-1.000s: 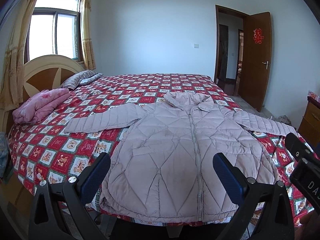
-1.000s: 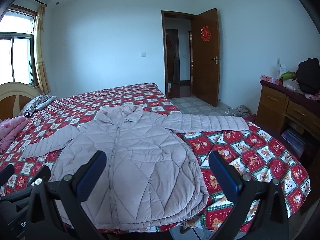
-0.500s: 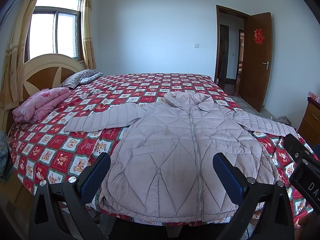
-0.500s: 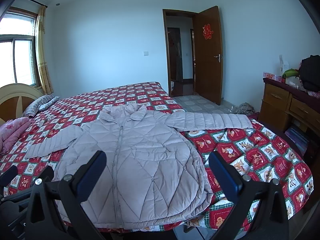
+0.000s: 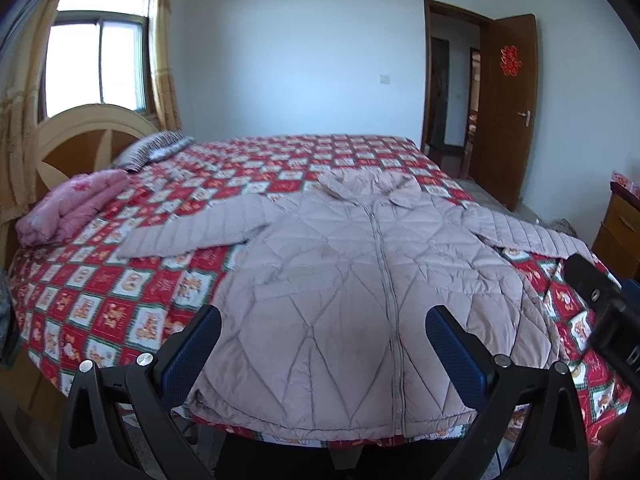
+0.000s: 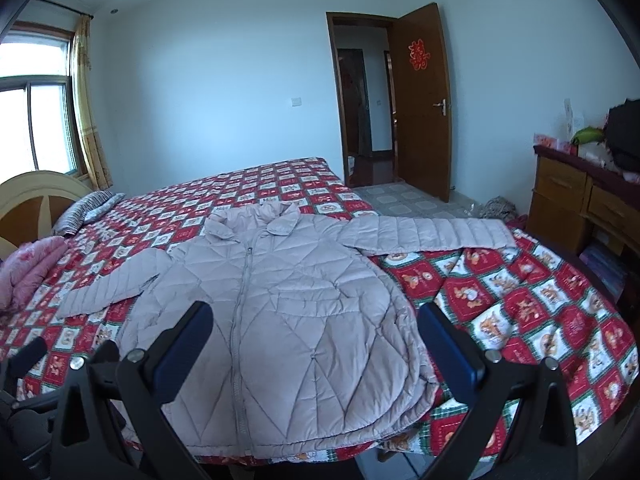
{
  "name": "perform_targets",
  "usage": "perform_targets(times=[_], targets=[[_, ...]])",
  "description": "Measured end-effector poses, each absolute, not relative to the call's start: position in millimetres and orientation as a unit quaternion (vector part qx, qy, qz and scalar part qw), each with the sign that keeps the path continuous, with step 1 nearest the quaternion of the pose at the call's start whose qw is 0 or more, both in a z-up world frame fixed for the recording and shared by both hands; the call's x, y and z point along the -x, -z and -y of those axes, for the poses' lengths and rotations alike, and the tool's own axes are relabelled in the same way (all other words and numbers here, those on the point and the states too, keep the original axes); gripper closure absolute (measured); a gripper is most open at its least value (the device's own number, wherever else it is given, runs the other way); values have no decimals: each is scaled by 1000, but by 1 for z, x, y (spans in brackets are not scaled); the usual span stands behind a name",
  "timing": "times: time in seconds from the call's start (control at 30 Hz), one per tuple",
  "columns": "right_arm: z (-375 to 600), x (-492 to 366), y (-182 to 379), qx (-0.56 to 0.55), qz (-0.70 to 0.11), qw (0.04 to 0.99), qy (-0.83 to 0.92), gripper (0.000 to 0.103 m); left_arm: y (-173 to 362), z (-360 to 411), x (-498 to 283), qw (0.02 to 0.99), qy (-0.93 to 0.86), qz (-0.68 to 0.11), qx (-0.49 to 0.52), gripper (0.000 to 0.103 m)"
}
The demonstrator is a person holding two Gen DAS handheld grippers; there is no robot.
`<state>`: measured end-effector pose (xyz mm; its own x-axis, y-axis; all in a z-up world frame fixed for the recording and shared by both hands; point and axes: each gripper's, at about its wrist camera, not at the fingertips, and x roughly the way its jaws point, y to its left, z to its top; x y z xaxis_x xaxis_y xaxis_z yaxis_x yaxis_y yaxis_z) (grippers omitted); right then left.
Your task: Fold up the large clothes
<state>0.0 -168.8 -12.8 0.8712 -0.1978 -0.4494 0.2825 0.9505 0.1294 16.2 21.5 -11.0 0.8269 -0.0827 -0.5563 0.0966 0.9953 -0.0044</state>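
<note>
A pale pink quilted down jacket (image 5: 352,280) lies flat and zipped, face up, on the bed with the red patterned cover (image 5: 120,292). Both sleeves are spread out sideways and its hem lies at the near edge. It also shows in the right wrist view (image 6: 280,304). My left gripper (image 5: 320,340) is open and empty, held above the hem. My right gripper (image 6: 316,344) is open and empty too, above the jacket's lower right side. Neither touches the jacket. The right gripper's body shows in the left wrist view (image 5: 600,312).
A folded pink quilt (image 5: 68,208) and a striped pillow (image 5: 156,152) lie by the headboard (image 5: 80,136). A wooden dresser (image 6: 580,200) stands to the right of the bed. An open door (image 6: 420,108) is at the far right.
Both grippers have moved a little forward and down towards the jacket's hem. The jacket has not moved and both grippers stay open.
</note>
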Motion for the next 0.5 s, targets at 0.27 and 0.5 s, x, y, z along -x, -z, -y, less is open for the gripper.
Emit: perform_targets(times=[0.27,0.5], targets=[[270,-14,30,-195,-217,939,183,0,40,-48,-85,943,68,-326,19,1],[435,-36,44,-341,-177,886,258,4,64,-70,-185,937,34,-347,34,1]])
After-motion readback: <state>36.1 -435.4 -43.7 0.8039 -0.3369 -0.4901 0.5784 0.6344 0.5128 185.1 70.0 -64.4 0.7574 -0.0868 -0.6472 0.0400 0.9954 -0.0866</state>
